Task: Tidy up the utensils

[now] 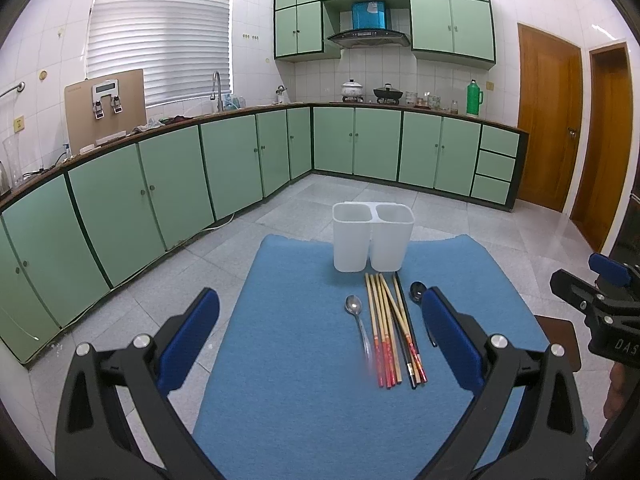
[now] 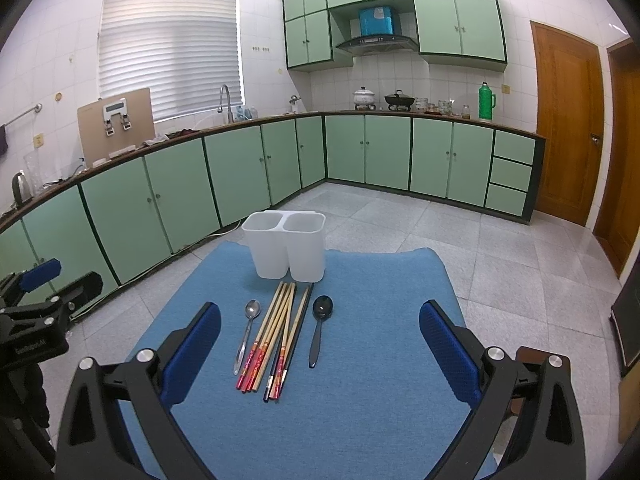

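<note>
Ahead of both tools, a blue mat (image 2: 360,360) carries a white two-compartment holder (image 2: 285,245). Nearer lie the chopsticks (image 2: 276,336), flanked by a silver spoon (image 2: 248,332) and black spoon (image 2: 319,328). Left tool (image 1: 320,320) and right tool (image 2: 320,328) hover, jaws spread, empty.

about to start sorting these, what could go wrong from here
The chopsticks lie bunched and crossed, so a pinch may lift several or scatter them. The holder looks light and empty; a utensil poked against its rim could tip it. The silver spoon lies flat on the blue mat, so the open right gripper may slip off it.
</note>
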`<state>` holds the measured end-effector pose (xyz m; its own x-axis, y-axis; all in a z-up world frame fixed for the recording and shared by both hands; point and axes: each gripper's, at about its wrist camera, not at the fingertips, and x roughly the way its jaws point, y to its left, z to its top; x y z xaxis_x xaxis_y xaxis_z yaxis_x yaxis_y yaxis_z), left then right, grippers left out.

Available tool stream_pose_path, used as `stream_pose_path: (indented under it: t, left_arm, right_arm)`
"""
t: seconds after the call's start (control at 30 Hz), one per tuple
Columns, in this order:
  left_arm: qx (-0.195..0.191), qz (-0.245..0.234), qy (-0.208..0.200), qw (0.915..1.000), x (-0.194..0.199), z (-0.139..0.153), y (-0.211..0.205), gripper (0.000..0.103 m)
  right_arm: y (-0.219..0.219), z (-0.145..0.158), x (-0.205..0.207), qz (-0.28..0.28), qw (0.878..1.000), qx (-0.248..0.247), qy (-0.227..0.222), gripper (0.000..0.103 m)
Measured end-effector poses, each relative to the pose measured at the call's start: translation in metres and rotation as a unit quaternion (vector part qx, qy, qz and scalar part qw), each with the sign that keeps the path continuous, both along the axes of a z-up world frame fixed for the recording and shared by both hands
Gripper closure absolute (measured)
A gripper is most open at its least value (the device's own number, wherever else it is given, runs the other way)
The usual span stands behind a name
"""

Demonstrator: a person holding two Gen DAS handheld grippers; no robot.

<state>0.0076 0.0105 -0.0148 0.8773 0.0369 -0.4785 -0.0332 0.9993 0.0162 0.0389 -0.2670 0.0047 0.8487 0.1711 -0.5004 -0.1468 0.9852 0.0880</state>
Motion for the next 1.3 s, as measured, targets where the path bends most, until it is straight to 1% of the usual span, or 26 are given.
stream_pose_path:
  t: [0.33, 0.43, 0.53, 0.67, 0.77, 0.93, 1.03, 1.1, 1.13, 1.17, 1.27, 1.3]
  left_arm:
    - [0.008, 0.002, 0.012, 0.9999, 0.012, -0.007, -0.003, 0.005]
    - [0.011, 0.004, 0.016, 0.9998, 0.020, -0.011, -0.003, 0.005]
    - [0.013, 0.007, 0.024, 0.9996, 0.035, -0.018, 0.000, 0.005]
    - [0.004, 0.008, 0.060, 0.9982, 0.066, -0.038, 0.007, 0.005]
    - [0.003, 0.010, 0.105, 0.9944, 0.096, -0.064, 0.014, 0.005]
    - [0.028, 0.026, 0.152, 0.9877, 0.133, -0.102, 0.021, 0.005]
    - [0.031, 0.031, 0.165, 0.9853, 0.147, -0.116, 0.025, 0.005]
    - [0.029, 0.035, 0.171, 0.9842, 0.155, -0.123, 0.029, 0.005]
    - [0.027, 0.037, 0.173, 0.9839, 0.157, -0.126, 0.030, 0.006]
    - [0.026, 0.038, 0.174, 0.9837, 0.160, -0.129, 0.032, 0.007]
    - [0.022, 0.038, 0.184, 0.9820, 0.168, -0.138, 0.037, 0.016]
    - [0.022, 0.038, 0.188, 0.9812, 0.169, -0.141, 0.038, 0.019]
  right_arm:
    - [0.004, 0.001, 0.008, -0.003, 1.000, -0.007, 0.005, 0.006]
    - [0.004, -0.002, 0.015, -0.004, 1.000, -0.010, 0.008, 0.006]
    - [0.002, -0.011, 0.031, -0.009, 1.000, -0.011, 0.018, 0.006]
    - [-0.002, -0.028, 0.066, -0.020, 0.999, -0.019, 0.040, 0.006]
    - [-0.004, -0.046, 0.097, -0.026, 0.997, -0.020, 0.066, 0.006]
    - [0.002, -0.086, 0.147, -0.028, 0.992, -0.013, 0.118, 0.006]
    - [0.013, -0.108, 0.170, -0.024, 0.990, -0.019, 0.140, 0.012]
    - [0.020, -0.125, 0.184, -0.022, 0.987, -0.017, 0.160, 0.021]
    - [0.024, -0.133, 0.192, -0.020, 0.985, -0.014, 0.171, 0.023]
    - [0.027, -0.138, 0.198, -0.018, 0.984, -0.015, 0.177, 0.026]
    - [0.036, -0.153, 0.214, -0.014, 0.981, -0.025, 0.192, 0.030]
    - [0.038, -0.157, 0.218, -0.012, 0.980, -0.026, 0.197, 0.034]
